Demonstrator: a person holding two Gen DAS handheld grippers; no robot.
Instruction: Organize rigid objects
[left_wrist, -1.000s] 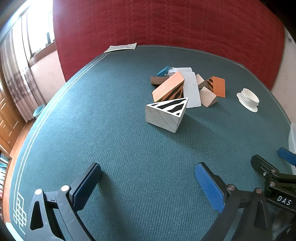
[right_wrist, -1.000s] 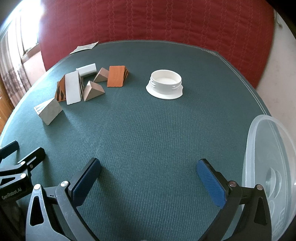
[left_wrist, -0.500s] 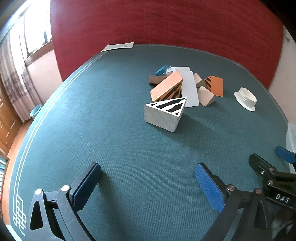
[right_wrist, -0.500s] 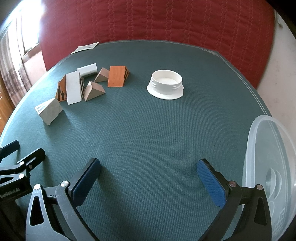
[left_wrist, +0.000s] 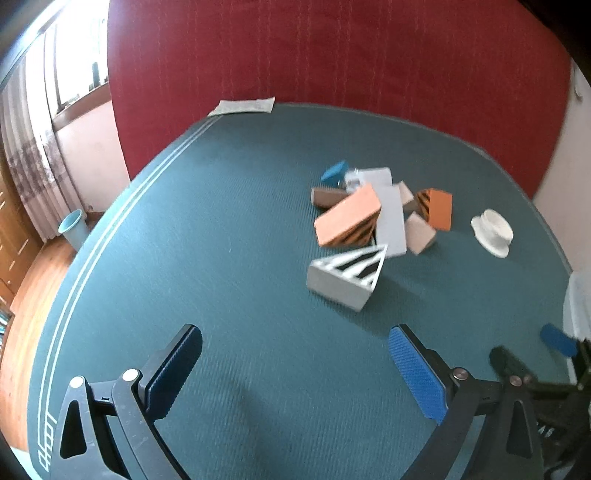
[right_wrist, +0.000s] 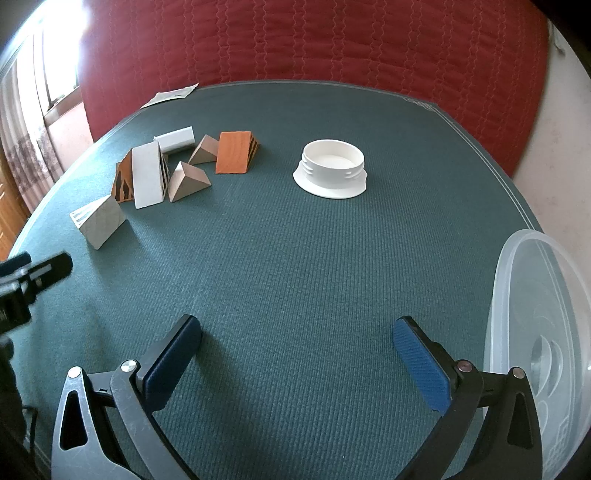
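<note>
Several wedge-shaped blocks lie in a loose pile on the green table (left_wrist: 229, 229). Nearest is a white wedge with black stripes (left_wrist: 347, 280), also in the right wrist view (right_wrist: 99, 219). Behind it sit an orange striped wedge (left_wrist: 347, 218), a long white block (left_wrist: 391, 221), a second orange wedge (right_wrist: 236, 151), two plain wooden wedges (right_wrist: 188, 181) and a blue piece (left_wrist: 334, 171). My left gripper (left_wrist: 295, 365) is open, short of the striped wedge. My right gripper (right_wrist: 297, 354) is open over bare cloth, holding nothing.
A white round ring-shaped part (right_wrist: 334, 168) stands right of the pile. A clear plastic lid (right_wrist: 543, 354) lies at the right edge. A paper sheet (left_wrist: 243, 107) rests at the far edge. Red quilted padding (right_wrist: 314, 40) backs the table. The other gripper's tip (right_wrist: 40, 273) shows at left.
The left wrist view has swung and pulled back a little, so the block pile now sits further right and higher; its image is blurred by motion. The right gripper has barely moved.
</note>
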